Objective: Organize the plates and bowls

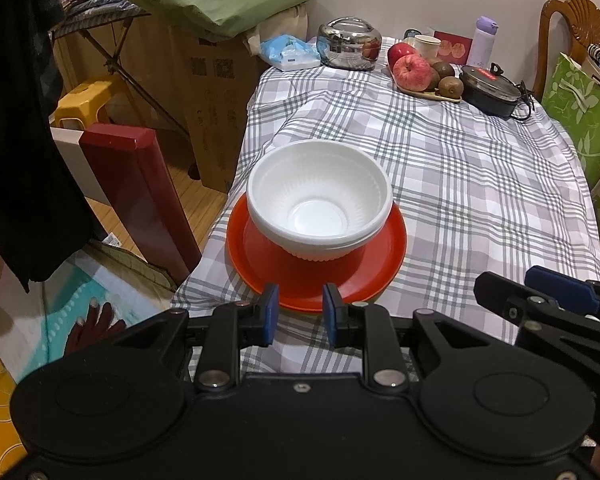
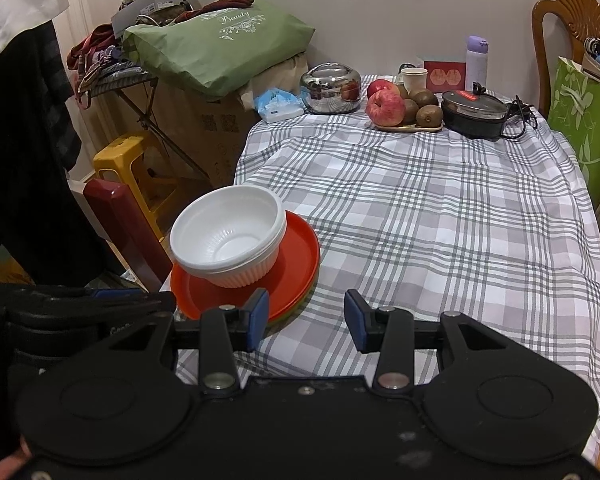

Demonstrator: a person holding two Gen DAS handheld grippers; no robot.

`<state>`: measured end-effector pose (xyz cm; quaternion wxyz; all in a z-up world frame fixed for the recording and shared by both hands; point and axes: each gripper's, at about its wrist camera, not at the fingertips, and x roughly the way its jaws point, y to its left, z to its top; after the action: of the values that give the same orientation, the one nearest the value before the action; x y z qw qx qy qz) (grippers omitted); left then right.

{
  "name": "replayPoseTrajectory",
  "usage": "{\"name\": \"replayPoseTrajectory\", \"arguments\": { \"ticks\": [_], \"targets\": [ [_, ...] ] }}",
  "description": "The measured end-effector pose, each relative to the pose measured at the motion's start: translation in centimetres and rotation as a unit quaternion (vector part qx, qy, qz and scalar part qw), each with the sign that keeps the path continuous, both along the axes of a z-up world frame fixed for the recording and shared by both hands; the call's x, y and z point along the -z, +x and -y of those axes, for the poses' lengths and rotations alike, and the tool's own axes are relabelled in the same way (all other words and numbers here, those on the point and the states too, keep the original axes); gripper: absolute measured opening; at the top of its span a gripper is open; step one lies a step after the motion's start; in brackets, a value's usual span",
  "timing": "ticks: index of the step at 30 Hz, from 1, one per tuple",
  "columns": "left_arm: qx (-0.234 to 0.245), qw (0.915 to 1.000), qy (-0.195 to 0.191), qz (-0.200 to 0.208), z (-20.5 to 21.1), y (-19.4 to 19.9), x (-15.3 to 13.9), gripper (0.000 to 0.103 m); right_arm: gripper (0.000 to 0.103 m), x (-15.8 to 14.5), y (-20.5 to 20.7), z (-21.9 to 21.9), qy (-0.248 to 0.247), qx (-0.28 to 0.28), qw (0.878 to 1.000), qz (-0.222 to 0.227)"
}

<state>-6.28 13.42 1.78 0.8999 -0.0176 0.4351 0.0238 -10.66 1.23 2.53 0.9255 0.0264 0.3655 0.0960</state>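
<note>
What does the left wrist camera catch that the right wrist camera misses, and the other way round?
Only the left wrist view shows the floor mat beside the table. Only the right wrist view shows the grey box of odds and ends behind the green bag. Both show the white bowls stacked on the red plate, the checked tablecloth, the apples and both grippers, empty.

The white bowls [image 1: 319,204] hide the middle of the orange plate [image 1: 316,276]. The right tool [image 1: 580,304] is cut off by the frame's edge. The wooden chair [image 2: 572,24] is cropped too.
</note>
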Motion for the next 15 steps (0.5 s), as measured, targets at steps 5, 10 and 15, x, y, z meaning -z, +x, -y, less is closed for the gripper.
{"name": "replayPoseTrajectory", "arguments": {
  "ticks": [5, 10, 15],
  "targets": [
    [0.000, 1.0000, 0.001, -0.002, 0.08, -0.02, 0.09, 0.032, 0.044, -0.02, 0.03, 0.07, 0.000, 0.000, 1.000, -0.001],
    [-0.001, 1.0000, 0.002, -0.002, 0.12, -0.07, 0.13, 0.032, 0.044, -0.01, 0.06, 0.13, 0.000, -0.001, 1.000, -0.001],
    [0.000, 1.0000, 0.002, -0.001, 0.11, -0.06, 0.08, 0.032, 0.044, -0.02, 0.04, 0.10, 0.000, 0.000, 1.000, -0.001]
  ]
}}
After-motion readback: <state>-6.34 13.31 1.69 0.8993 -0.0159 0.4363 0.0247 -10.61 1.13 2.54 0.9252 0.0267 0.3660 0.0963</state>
